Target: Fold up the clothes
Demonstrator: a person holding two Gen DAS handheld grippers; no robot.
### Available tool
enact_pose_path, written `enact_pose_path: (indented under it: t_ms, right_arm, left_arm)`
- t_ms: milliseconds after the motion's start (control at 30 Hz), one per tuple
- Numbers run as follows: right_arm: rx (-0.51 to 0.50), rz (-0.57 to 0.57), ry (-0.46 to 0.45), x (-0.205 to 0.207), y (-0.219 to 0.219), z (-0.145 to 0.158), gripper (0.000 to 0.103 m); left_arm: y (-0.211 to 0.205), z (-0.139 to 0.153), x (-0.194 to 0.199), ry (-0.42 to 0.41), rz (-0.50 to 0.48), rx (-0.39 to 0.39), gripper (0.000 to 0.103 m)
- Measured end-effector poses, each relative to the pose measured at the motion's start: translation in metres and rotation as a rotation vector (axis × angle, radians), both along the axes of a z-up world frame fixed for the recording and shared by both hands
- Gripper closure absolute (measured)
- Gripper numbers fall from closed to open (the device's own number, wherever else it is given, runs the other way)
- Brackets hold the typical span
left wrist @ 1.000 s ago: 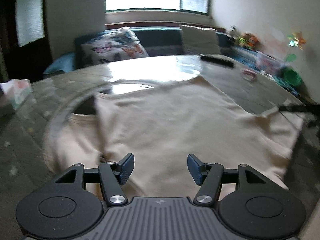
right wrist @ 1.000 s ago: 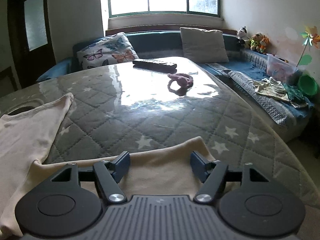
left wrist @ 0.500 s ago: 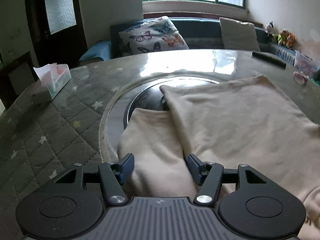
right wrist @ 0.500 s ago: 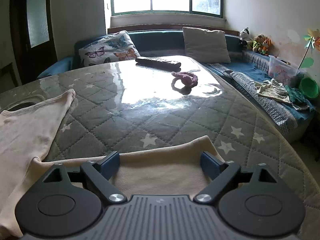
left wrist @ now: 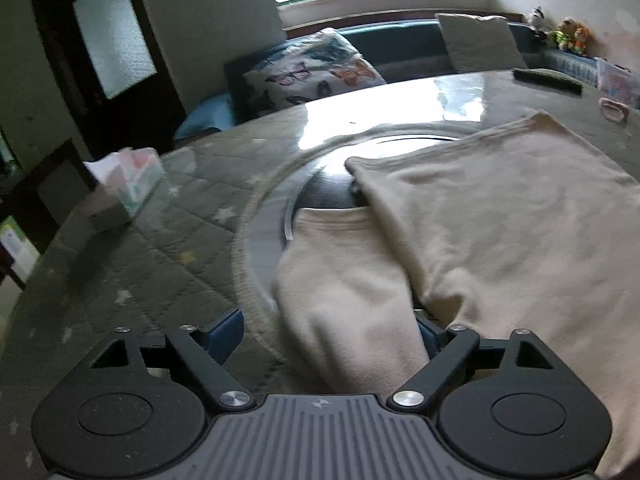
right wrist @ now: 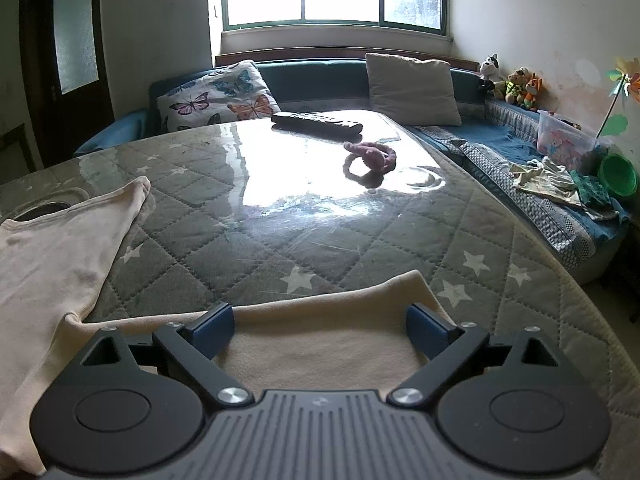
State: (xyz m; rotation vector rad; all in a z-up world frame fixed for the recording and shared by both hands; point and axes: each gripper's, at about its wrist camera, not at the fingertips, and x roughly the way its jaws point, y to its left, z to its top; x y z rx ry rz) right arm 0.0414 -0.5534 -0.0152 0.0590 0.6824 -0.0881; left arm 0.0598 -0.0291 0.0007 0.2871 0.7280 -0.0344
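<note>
Both grippers opening wider, shirt (left wrist: 500,216) between fingers (left wrist: 224,330)

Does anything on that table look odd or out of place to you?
Two small things. The cream garment lies partly over a round dark recess in the table, so that part has nothing flat beneath it. A pink loop and a remote control also sit at the far end, unrelated to folding.

The cream garment (left wrist: 500,216) is soft, matt knit cloth. Under it the worktop (right wrist: 320,216) is quilted, star-printed fabric beneath a glossy clear sheet — scratched and glaring. Each hand-held gripper (right wrist: 320,326) is matt black plastic with shiny metal rivets — ribbed grey housing.
</note>
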Motion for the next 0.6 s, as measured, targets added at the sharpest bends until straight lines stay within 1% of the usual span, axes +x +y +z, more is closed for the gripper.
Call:
enact_pose_path:
  t_ms: [133, 333, 467, 600]
  right_arm:
    - [0.003, 0.002, 0.001, 0.0, -0.001, 0.0, 0.004]
    - [0.006, 0.003, 0.0, 0.001, -0.001, -0.001, 0.004]
    - [0.008, 0.005, 0.0, 0.001, -0.001, -0.001, 0.003]
    - [0.008, 0.005, 0.0, 0.001, -0.001, -0.001, 0.003]
  left_arm:
    - [0.011, 0.004, -0.008, -0.043, 0.066, -0.005, 0.009]
    - [0.04, 0.014, -0.017, -0.108, 0.223, -0.055, 0.007]
    - [0.063, 0.013, -0.023, -0.12, 0.321, -0.052, 0.005]
    - [0.085, 0.009, -0.031, -0.108, 0.4, -0.078, 0.002]
